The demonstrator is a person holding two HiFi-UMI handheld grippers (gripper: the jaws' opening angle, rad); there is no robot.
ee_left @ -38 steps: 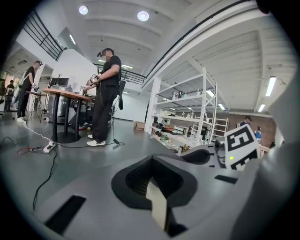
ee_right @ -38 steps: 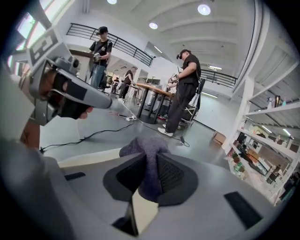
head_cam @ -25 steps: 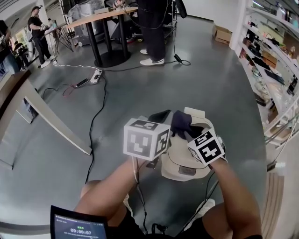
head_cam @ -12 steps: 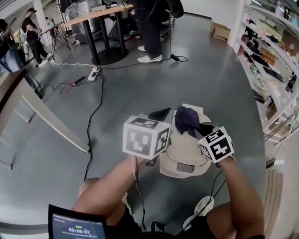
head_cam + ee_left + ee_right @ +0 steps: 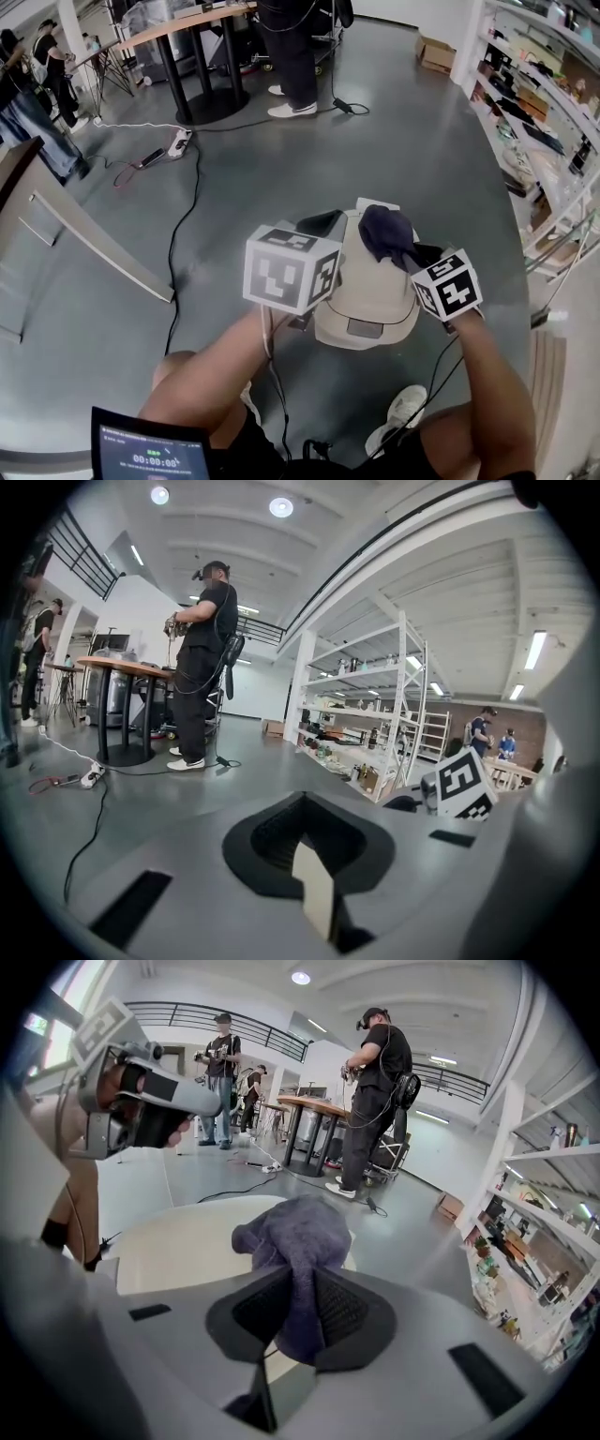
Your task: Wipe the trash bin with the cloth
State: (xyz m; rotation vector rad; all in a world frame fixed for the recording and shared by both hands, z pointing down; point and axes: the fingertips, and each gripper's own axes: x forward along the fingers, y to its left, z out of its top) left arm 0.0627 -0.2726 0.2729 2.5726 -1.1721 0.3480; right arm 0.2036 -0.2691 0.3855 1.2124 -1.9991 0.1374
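Dark at its tip, the left gripper (image 5: 322, 225) sits at the far left edge of the trash bin (image 5: 361, 295). Its own view looks out over the room, not at the bin, and its jaws are together with nothing between them (image 5: 305, 832). I cannot tell whether it touches the rim. The beige bin stands on the grey floor just in front of the person, its domed lid facing up. The purple cloth (image 5: 384, 230) lies bunched on the far right part of that lid. The right gripper (image 5: 412, 255) is clamped on the cloth's near end, and the rest spills forward onto the lid (image 5: 295, 1232). From those jaws the bare lid spreads leftward and back toward the person. The right hand, holding the cloth, is probably the one to drag it that way.
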